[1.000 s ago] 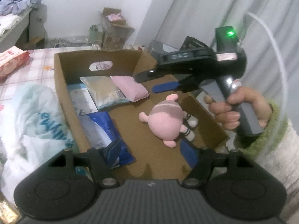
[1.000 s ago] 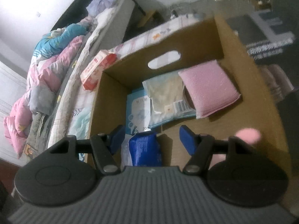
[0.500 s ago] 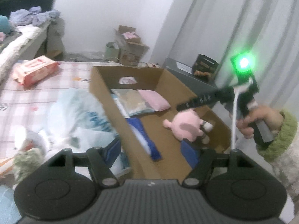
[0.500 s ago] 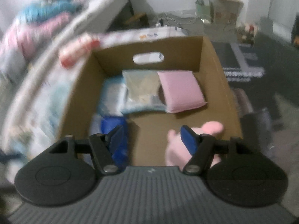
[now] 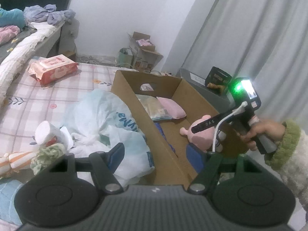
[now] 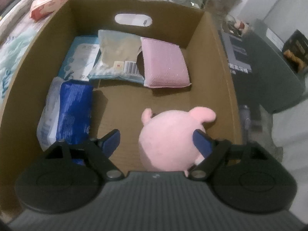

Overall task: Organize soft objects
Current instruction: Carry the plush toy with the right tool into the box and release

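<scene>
The cardboard box (image 6: 209, 44) already holds 5 soft things, so the sorting looks well along but not finished. In the right wrist view a flat pink sponge pad (image 6: 163, 63) sits at upper centre, with a beige packet (image 6: 117, 57) in crinkly clear film overlapping its left edge and a pale blue tissue pack (image 6: 80, 57) further left; a glossy dark blue pack (image 6: 73, 111) lies along the left wall. The round pink plush toy (image 6: 165, 140), smooth and fuzzy with stubby ears, rests on the box floor at lower centre. The right claw (image 6: 156, 140) has just been opening: its right pad is at the toy's side, its left pad well clear, so the toy is released. In the left wrist view the left claw (image 5: 154, 154) stands spread and empty at the bottom of the frame, over the box's near wall and a crumpled, thin white plastic bag (image 5: 107, 119). Left of the bag, on the checked bed sheet (image 5: 25, 104), wait a white roll (image 5: 43, 132), a knitted green cloth (image 5: 46, 154) and a striped orange one (image 5: 11, 159); a red wipes pack (image 5: 53, 69) lies at upper left. These seem still to be sorted.
</scene>
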The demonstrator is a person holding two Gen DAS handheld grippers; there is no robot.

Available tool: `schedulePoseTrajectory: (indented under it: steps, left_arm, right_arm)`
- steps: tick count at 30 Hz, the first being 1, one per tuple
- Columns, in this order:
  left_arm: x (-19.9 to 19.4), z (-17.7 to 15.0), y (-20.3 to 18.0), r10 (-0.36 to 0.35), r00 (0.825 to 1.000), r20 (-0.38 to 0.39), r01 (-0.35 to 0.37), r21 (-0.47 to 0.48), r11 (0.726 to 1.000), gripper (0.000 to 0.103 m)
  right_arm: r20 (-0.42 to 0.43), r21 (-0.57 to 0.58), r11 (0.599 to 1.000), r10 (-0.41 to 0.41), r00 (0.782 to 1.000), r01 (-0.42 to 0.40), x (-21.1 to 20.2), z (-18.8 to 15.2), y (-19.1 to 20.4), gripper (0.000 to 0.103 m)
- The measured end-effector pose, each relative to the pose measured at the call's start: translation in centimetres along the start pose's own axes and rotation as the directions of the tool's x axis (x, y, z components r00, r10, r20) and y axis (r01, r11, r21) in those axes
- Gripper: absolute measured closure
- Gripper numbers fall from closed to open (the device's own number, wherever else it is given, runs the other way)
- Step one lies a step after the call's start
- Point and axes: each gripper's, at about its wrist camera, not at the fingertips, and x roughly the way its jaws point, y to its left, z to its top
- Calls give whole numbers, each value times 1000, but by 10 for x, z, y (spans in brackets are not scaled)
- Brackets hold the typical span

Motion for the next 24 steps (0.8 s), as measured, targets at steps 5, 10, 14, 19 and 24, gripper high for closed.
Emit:
schedulePoseTrajectory:
  steps: [5, 10, 14, 19, 24]
  left_arm:
    - [-2, -1, 8, -3, 1000, 3, 3, -24, 1000, 31]
    - [-2, -2, 13, -12, 1000, 0, 12, -36, 999, 31]
    - [-2, -3, 15, -14, 1000, -7, 13, -45, 999, 31]
    - [-1, -3, 16, -13, 1000, -8, 13, -48, 999, 30]
    - [0, -3, 17, -14, 1000, -10, 13, -57, 998, 30]
  right_arm:
    - [22, 71, 991, 112, 993, -113, -12, 2, 0, 18]
    - [47, 134, 953, 267, 962, -271, -21, 0, 4, 18]
    - [15, 253, 843, 487, 873, -475, -20, -3, 5, 19]
    - [35, 279, 788, 563, 826, -549, -33, -3, 12, 19]
    - [111, 274, 822, 489, 865, -500, -49, 1, 1, 15]
